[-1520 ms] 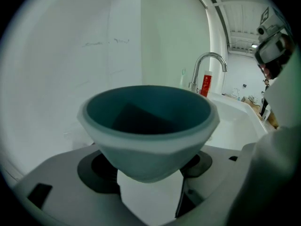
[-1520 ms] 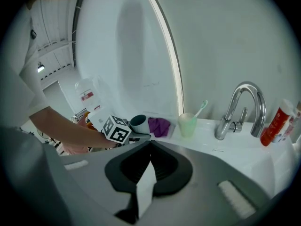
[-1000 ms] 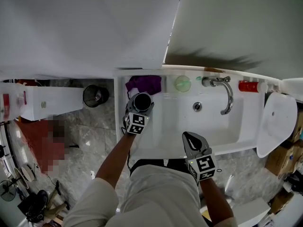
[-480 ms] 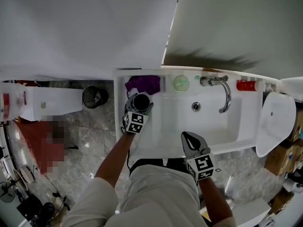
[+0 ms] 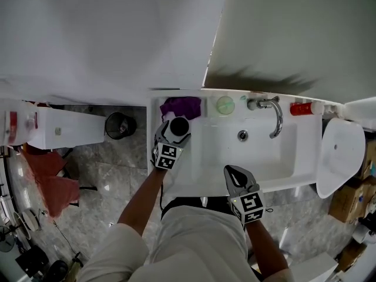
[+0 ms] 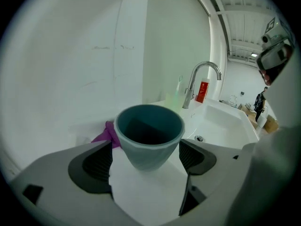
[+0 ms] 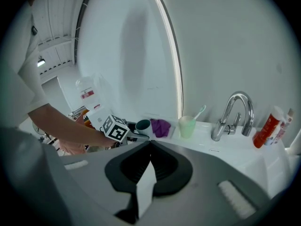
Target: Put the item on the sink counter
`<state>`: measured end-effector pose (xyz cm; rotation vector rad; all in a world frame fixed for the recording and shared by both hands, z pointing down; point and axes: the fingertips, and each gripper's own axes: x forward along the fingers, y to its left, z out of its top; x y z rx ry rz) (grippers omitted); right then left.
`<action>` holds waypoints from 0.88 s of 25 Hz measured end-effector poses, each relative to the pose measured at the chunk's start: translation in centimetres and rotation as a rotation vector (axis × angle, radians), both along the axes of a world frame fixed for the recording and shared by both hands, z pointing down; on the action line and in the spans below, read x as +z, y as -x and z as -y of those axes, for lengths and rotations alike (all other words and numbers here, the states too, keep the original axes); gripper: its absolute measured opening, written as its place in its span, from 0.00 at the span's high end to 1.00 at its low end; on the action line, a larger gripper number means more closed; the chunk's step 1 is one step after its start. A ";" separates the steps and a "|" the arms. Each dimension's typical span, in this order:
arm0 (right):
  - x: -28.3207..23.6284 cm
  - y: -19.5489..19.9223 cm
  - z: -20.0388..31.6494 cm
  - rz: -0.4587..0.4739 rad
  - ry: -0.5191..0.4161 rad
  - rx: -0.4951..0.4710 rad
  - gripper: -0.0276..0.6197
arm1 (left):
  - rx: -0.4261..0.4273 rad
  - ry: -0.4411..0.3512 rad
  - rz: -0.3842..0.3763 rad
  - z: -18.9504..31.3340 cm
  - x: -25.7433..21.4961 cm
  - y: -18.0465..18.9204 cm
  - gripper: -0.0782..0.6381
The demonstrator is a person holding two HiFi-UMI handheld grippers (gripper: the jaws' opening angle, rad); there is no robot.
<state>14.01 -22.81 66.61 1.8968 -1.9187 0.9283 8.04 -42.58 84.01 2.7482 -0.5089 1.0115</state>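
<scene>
on white sink counter point(image 5: 194, 184), left fingers point(image 6: 91, 166) just opened around cup point(image 6: 149, 135), right fingers point(image 7: 164, 168) closed.

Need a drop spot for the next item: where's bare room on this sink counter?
Bare: the basin around the drain, and the front rim left of the right gripper. Crowded: the back ledge, with purple cloth, green cup, faucet, red bottle; the teal cup stands at the left end.

Purple cloth point(image 5: 182, 106) near green cup point(image 5: 225, 104); tap point(image 5: 276, 121); red bottle point(image 5: 300, 108), perhaps soap; black bin point(image 5: 118, 125).
</scene>
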 end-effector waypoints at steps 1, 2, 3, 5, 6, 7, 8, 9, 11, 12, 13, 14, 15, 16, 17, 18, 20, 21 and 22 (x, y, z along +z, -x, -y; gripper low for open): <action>-0.3 0.2 -0.1 -0.004 -0.007 -0.002 0.94 | 0.000 -0.002 -0.007 -0.1 -0.6 0.3 0.30; -0.6 0.4 -0.2 -0.009 -0.013 -0.003 0.94 | 0.003 -0.001 -0.013 -0.3 -1.1 0.5 0.30; -0.9 0.5 -0.2 -0.015 -0.018 -0.004 0.94 | 0.011 -0.002 -0.019 -0.6 -1.7 0.8 0.30; -1.5 0.7 -0.4 -0.030 -0.030 -0.006 0.94 | 0.031 -0.010 -0.036 -1.2 -3.0 1.2 0.30; -1.8 0.8 -0.5 -0.037 -0.037 -0.006 0.94 | 0.037 -0.016 -0.045 -1.4 -3.8 1.4 0.30; -2.2 0.8 -0.6 -0.045 -0.044 -0.004 0.94 | 0.038 -0.020 -0.053 -1.7 -4.5 1.8 0.30; -2.6 0.9 -0.7 -0.052 -0.052 -0.001 0.94 | 0.035 -0.024 -0.059 -1.9 -5.3 2.2 0.30; -3.1 0.9 -0.8 -0.058 -0.060 0.002 0.94 | 0.029 -0.027 -0.065 -2.2 -6.0 2.7 0.30; -3.8 0.9 -1.0 -0.070 -0.078 0.007 0.94 | 0.019 -0.035 -0.076 -2.7 -7.4 3.5 0.30; -4.2 0.9 -1.1 -0.075 -0.087 0.006 0.94 | 0.015 -0.042 -0.081 -3.0 -8.1 3.9 0.30; -4.6 0.9 -1.2 -0.081 -0.095 0.005 0.94 | 0.013 -0.049 -0.085 -3.3 -8.9 4.2 0.30; -4.9 0.9 -1.2 -0.085 -0.102 0.003 0.94 | 0.013 -0.058 -0.090 -3.7 -9.7 4.5 0.30; -5.3 0.9 -1.3 -0.089 -0.108 0.000 0.94 | 0.013 -0.066 -0.097 -4.0 -10.5 4.7 0.30; -5.7 1.0 -1.4 -0.092 -0.114 -0.005 0.94 | 0.010 -0.073 -0.106 -4.4 -11.3 5.0 0.30; -6.0 1.1 -1.4 -0.097 -0.121 -0.013 0.94 | 0.003 -0.078 -0.116 -4.7 -12.1 5.4 0.30; -6.4 1.2 -1.5 -0.101 -0.129 -0.022 0.94 | -0.006 -0.079 -0.126 -5.0 -12.9 5.7 0.30; -7.0 1.4 -1.7 -0.109 -0.145 -0.039 0.94 | -0.028 -0.079 -0.148 -5.8 -14.8 6.4 0.30; -7.2 1.4 -1.7 -0.111 -0.152 -0.047 0.94 | -0.038 -0.080 -0.159 -6.2 -15.7 6.7 0.30; -7.4 1.5 -1.9 -0.112 -0.159 -0.053 0.94 | -0.046 -0.082 -0.168 -6.6 -16.5 7.0 0.30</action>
